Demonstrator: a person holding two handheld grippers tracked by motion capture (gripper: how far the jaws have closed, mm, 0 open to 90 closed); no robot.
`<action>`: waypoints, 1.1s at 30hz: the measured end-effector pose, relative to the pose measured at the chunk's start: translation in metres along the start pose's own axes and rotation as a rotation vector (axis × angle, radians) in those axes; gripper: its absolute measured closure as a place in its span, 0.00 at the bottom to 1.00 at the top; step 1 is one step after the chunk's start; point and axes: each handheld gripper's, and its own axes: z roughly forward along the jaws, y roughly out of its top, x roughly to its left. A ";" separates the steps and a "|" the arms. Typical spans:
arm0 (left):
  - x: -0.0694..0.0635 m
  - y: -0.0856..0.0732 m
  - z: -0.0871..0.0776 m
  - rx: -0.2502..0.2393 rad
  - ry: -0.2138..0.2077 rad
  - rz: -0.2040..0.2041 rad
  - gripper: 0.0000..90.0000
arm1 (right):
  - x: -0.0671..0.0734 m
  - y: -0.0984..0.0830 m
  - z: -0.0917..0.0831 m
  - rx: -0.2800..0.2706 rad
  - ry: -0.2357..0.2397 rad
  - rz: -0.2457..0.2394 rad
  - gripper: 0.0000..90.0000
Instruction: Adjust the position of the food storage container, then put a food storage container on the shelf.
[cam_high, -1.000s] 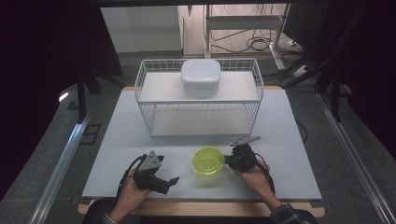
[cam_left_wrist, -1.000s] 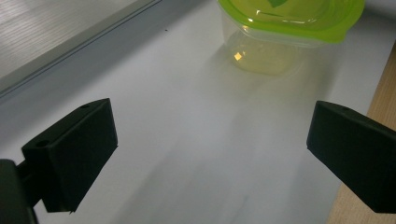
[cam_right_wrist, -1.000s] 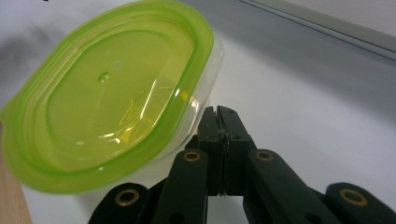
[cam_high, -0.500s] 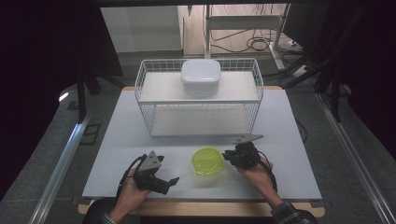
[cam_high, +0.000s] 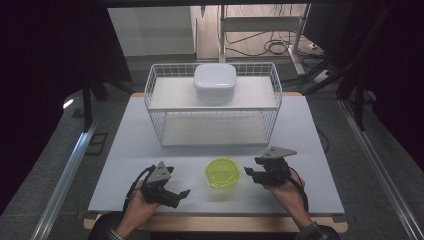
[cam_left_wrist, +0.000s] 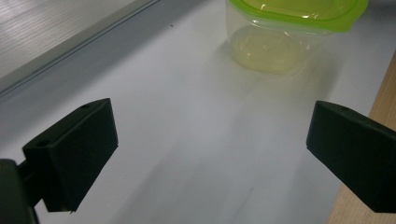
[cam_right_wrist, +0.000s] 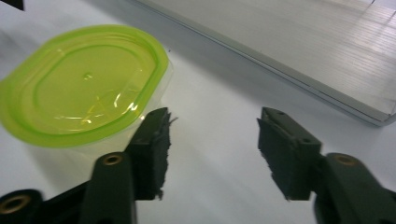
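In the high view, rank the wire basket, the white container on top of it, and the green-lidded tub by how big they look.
1. wire basket, plainly the largest.
2. white container.
3. green-lidded tub, slightly smaller than the white container; it sits nearer the camera, so their true order is unsure.

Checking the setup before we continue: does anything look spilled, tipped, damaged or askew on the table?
Nothing stands out. The green-lidded container sits upright on the table with its lid on, between the left tool and the right tool. The white box rests level on the wire rack. No spill shows.
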 end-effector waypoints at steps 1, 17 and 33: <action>0.000 0.000 0.000 -0.002 0.001 -0.002 0.02 | 0.000 -0.001 -0.002 -0.006 0.003 0.003 0.43; 0.001 -0.001 -0.001 -0.011 0.008 0.005 0.02 | 0.001 -0.012 -0.008 -0.009 0.063 0.040 0.14; 0.001 -0.001 0.000 -0.009 0.007 0.008 0.02 | 0.004 -0.006 -0.005 -0.010 0.089 0.032 0.06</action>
